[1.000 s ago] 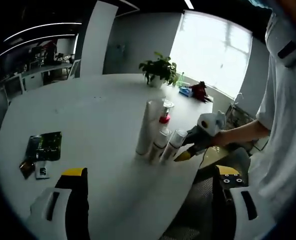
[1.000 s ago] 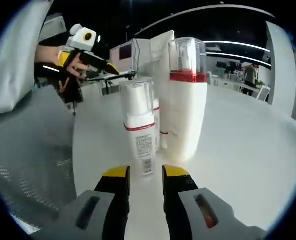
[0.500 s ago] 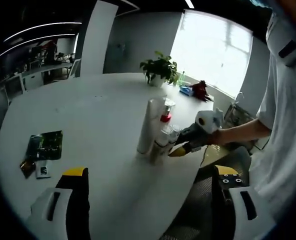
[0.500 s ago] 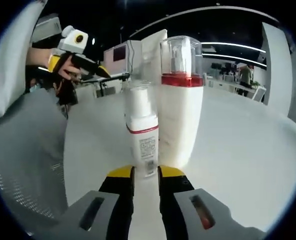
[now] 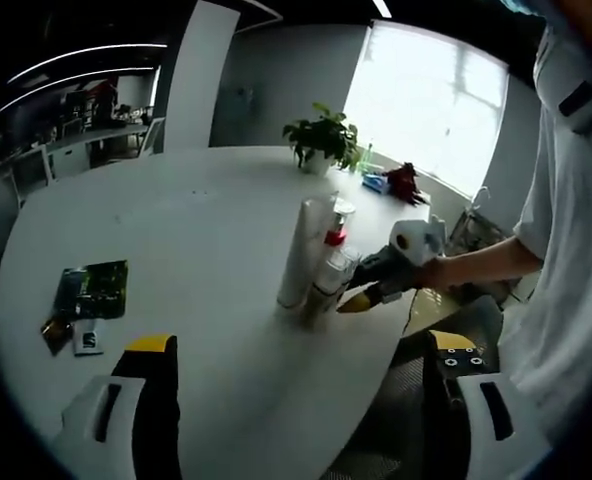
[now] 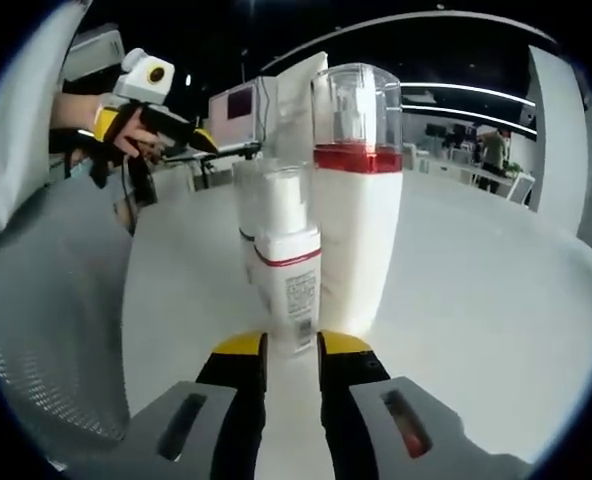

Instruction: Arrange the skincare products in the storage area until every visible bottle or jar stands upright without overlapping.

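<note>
Several white skincare bottles stand in a cluster near the table's edge. A tall white tube [image 5: 301, 250] [image 6: 301, 95] is at the back, beside a big pump bottle with a red collar [image 5: 337, 222] [image 6: 361, 240]. My right gripper [image 6: 291, 345] [image 5: 356, 298] is shut on a small white bottle with a red band [image 6: 288, 285] [image 5: 326, 282], low on its body; the bottle stands upright. Just behind it stands a second small clear-capped bottle [image 6: 246, 215]. My left gripper [image 5: 298, 345] [image 6: 201, 143] hangs open, well back from the cluster, holding nothing.
Dark sachets [image 5: 88, 292] lie on the white round table [image 5: 176, 220] at the left. A potted plant [image 5: 321, 140] and red and blue items [image 5: 391, 182] sit at the far side. A grey mesh chair [image 6: 56, 330] is beside the table edge, close to the bottles.
The right jaws narrowed onto the small bottle and carried it in toward the cluster; it now stands in front of the other small bottle. The left gripper stayed put.
</note>
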Tool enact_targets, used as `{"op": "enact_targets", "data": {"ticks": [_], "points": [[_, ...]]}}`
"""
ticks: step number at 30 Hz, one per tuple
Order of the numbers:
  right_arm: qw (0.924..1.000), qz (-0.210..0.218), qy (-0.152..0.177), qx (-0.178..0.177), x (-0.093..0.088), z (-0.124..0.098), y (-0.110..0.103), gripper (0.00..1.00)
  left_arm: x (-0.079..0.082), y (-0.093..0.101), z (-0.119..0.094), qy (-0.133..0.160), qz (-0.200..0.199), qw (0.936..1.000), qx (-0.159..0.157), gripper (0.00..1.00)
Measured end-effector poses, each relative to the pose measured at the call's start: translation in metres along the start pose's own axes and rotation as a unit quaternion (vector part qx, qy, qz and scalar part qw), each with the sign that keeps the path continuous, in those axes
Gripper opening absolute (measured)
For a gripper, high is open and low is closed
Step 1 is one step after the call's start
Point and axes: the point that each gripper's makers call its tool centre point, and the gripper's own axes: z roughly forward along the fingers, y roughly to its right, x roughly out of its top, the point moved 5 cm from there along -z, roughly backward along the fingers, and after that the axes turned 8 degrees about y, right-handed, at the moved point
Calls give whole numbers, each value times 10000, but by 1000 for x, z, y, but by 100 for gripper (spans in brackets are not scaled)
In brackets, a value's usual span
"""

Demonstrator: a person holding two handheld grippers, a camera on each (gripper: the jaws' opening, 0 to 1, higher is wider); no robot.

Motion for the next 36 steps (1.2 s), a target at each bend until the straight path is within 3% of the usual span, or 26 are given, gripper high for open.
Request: {"op": "enact_targets", "data": {"ticks": [9, 18, 19, 21, 25, 29, 32, 36], "points": [[9993, 165, -162, -284, 8, -11, -6, 28, 5, 1, -8, 179, -100, 9998, 81, 94], [9971, 474, -355, -474, 25, -29, -22, 39, -5, -4, -30, 120, -430, 9989, 130, 89], [9970, 467, -367, -492, 26, -30, -22, 41, -5, -6, -34, 226, -442, 9985, 209, 90], [9966, 469, -434, -520, 29, -33, -25, 45, 4, -10, -39, 724, -486, 9956, 355, 94], [9965, 465, -461, -518, 40, -36, -32, 52, 8, -17, -54, 1041, -633, 9911, 540, 94], [9958, 491, -508, -582, 51, -37, -39, 60, -1, -27, -67, 815, -599, 9915, 820, 92], [9960, 479, -528, -537, 59, -37, -48, 66, -8, -25, -78, 728, -686, 9915, 828, 91], [9966, 347, -603, -433, 65, -37, -62, 72, -15, -25, -92, 872, -930, 9876, 920, 91]]}}
